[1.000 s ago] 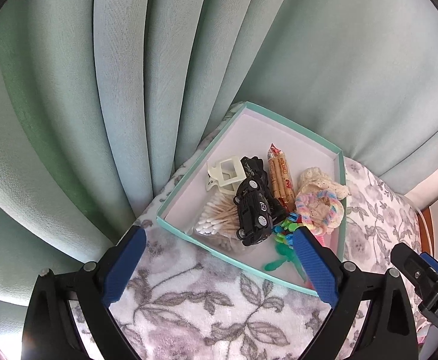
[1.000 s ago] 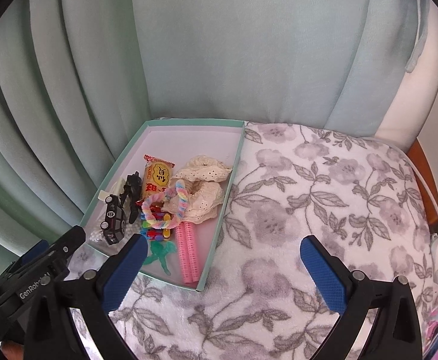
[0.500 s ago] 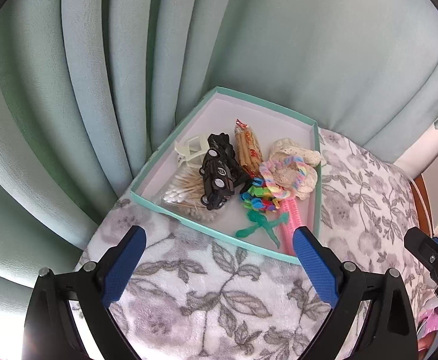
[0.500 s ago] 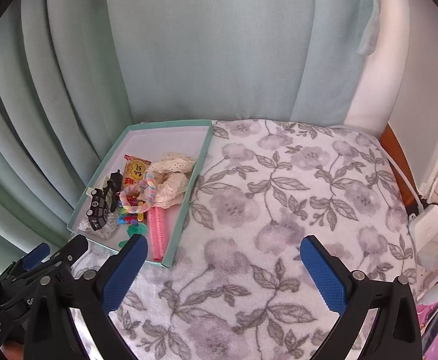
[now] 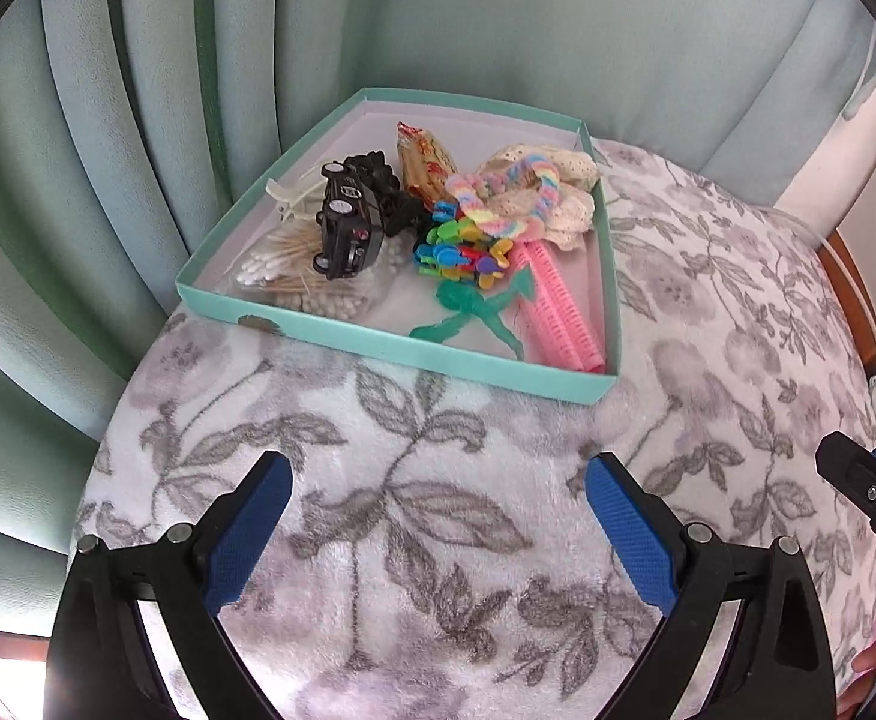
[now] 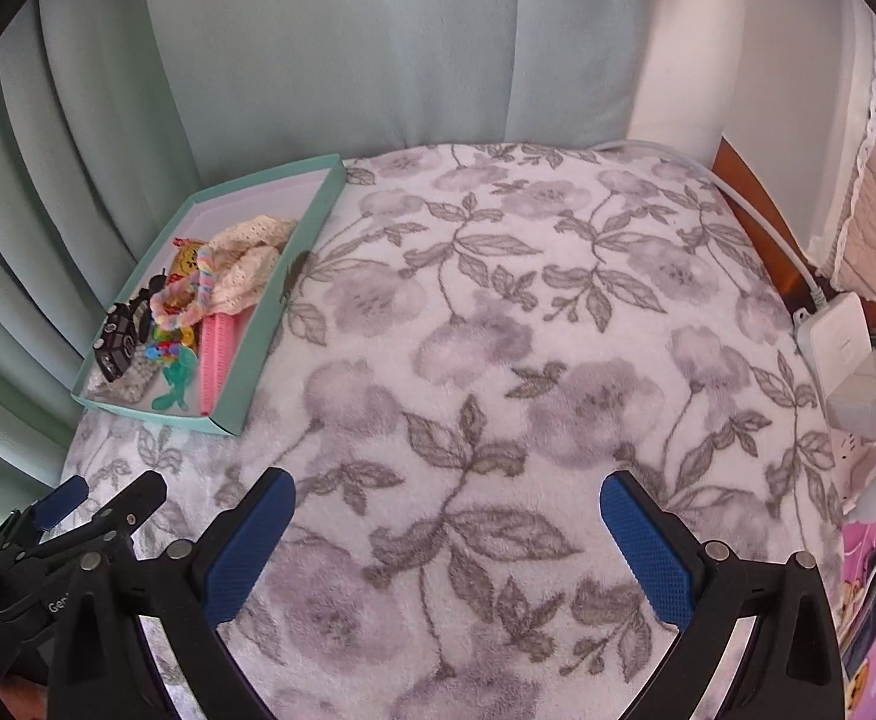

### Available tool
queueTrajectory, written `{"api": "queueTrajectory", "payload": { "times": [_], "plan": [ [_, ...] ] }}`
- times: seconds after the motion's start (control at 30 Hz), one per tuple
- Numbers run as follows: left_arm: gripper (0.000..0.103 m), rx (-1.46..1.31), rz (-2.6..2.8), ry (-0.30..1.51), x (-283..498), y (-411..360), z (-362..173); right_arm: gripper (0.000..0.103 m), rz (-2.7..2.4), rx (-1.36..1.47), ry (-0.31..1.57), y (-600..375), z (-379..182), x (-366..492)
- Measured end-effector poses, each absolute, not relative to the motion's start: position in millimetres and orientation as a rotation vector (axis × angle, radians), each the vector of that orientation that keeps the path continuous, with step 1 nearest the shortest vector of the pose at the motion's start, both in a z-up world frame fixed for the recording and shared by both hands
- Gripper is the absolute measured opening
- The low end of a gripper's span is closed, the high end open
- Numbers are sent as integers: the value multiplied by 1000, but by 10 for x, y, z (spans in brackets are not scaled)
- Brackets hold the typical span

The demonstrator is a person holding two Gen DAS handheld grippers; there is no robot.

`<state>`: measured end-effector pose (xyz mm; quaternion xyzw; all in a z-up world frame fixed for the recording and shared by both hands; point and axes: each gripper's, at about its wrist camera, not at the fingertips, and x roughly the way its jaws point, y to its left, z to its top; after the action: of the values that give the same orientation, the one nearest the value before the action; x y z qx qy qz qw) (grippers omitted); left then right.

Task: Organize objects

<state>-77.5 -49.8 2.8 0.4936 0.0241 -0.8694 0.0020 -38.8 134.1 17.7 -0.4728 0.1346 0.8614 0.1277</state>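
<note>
Both grippers, left (image 5: 438, 510) and right (image 6: 447, 525), hang wide apart and empty over a floral blanket (image 6: 498, 360). Ahead on the left the teal tray (image 5: 390, 348) sits against the green curtain (image 5: 108, 120), crammed with a toy car (image 5: 348, 228), pink roller (image 5: 558, 306) and lace (image 5: 564, 192). A power strip (image 6: 840, 354) lies at the right edge.
</note>
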Motion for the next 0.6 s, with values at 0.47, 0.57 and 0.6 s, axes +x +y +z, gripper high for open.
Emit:
{"api": "queueTrajectory", "payload": {
  "times": [0.47, 0.57, 0.6],
  "plan": [
    [98, 1646, -2752, -18, -662, -352, -279, 103, 2423, -1454, 369, 1370, -267, -217],
    [98, 1645, -2764, -77, -624, -307, -329, 103, 2407, -1463, 374, 1378, -330, -195],
    [98, 1638, -2772, -96, -608, -294, -341, 103, 2404, -1463, 372, 1381, -346, -187]
  ]
}}
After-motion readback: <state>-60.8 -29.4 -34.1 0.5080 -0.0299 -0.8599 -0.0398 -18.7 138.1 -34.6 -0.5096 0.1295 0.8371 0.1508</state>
